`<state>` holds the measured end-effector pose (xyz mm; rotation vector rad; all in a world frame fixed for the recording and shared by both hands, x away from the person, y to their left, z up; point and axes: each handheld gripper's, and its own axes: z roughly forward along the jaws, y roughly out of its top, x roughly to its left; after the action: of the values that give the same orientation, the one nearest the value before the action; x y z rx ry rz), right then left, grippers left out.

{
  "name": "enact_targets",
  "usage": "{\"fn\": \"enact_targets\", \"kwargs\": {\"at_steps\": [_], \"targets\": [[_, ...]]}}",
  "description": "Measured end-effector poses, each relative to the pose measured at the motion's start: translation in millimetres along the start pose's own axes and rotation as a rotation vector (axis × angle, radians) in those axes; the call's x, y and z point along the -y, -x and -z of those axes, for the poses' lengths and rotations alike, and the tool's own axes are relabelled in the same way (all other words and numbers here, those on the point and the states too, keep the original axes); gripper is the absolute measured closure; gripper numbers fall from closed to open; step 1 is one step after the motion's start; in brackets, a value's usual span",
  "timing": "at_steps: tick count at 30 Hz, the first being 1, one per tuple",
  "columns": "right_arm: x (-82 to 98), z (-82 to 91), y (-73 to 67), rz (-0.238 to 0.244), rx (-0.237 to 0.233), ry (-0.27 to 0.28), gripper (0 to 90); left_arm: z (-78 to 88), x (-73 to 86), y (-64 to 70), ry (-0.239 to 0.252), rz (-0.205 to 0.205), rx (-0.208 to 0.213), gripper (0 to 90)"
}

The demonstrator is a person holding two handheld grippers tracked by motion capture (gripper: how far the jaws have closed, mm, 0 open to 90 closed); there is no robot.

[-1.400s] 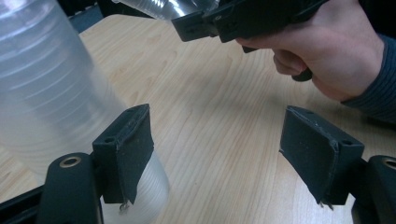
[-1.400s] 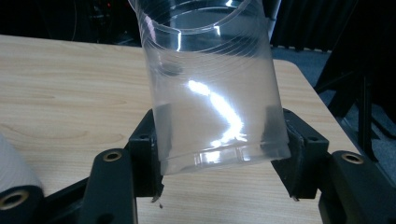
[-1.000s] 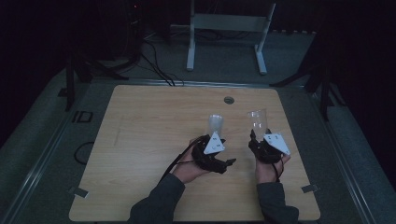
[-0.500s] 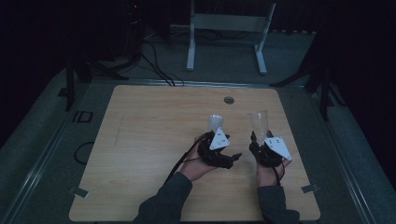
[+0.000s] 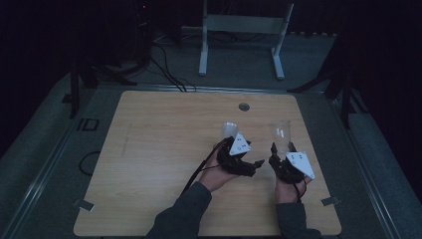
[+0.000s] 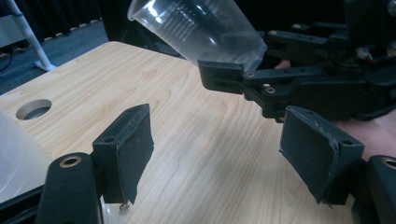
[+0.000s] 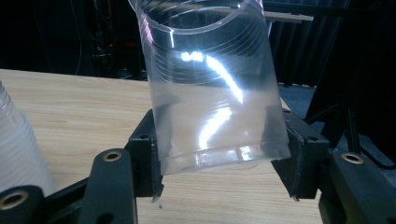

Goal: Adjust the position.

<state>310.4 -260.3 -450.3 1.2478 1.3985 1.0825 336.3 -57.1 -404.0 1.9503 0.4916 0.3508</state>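
A clear plastic cup (image 7: 210, 88) stands upright between the jaws of my right gripper (image 7: 219, 154), which is shut on its base. In the high view this cup (image 5: 279, 132) rises just past the right gripper (image 5: 282, 150), at the table's right side. My left gripper (image 6: 219, 154) stands open with bare wood between its pads (image 6: 133, 151). It faces the right gripper (image 6: 280, 84) and the held cup (image 6: 201, 28). A frosted white cup (image 5: 230, 130) stands just outside the left gripper (image 5: 247, 160), beside its left jaw. It shows ribbed at the left edge (image 7: 18, 149) of the right gripper view.
The wooden table (image 5: 159, 149) has a round cable hole (image 5: 243, 106) near its far edge. Beyond the table a white metal stand (image 5: 241, 30) and cables lie on the dark floor. The person's forearms come in from the bottom edge.
My left gripper has shifted a little to the right, toward the right gripper. The frosted cup and the right gripper with its clear cup have stayed where they were.
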Motion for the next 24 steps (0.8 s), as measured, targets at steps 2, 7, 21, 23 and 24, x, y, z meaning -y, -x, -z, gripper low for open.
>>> {"fn": "enact_targets", "kwargs": {"at_steps": [2, 7, 21, 23, 24], "targets": [[1.1, 1.8, 0.8, -0.004, 0.001, 0.003, 42.2, -1.1, -1.4, -0.4, 0.004, 0.009, -0.003, 25.0], [3.0, 7.1, 1.8, -0.011, 0.005, 0.020, 42.2, -4.9, -4.3, 0.4, 0.005, 0.015, 0.002, 25.0], [5.7, 17.4, -2.0, 0.017, 0.016, 0.054, 42.1, -14.1, -12.0, -3.9, 0.024, 0.093, 0.013, 24.7], [6.1, 19.1, -2.7, 0.016, 0.017, 0.056, 42.1, -15.5, -12.3, -4.2, 0.024, 0.104, 0.022, 23.5], [6.7, 20.0, -2.9, 0.021, 0.016, 0.058, 42.1, -16.1, -12.4, -4.1, 0.022, 0.108, 0.026, 23.4]]}}
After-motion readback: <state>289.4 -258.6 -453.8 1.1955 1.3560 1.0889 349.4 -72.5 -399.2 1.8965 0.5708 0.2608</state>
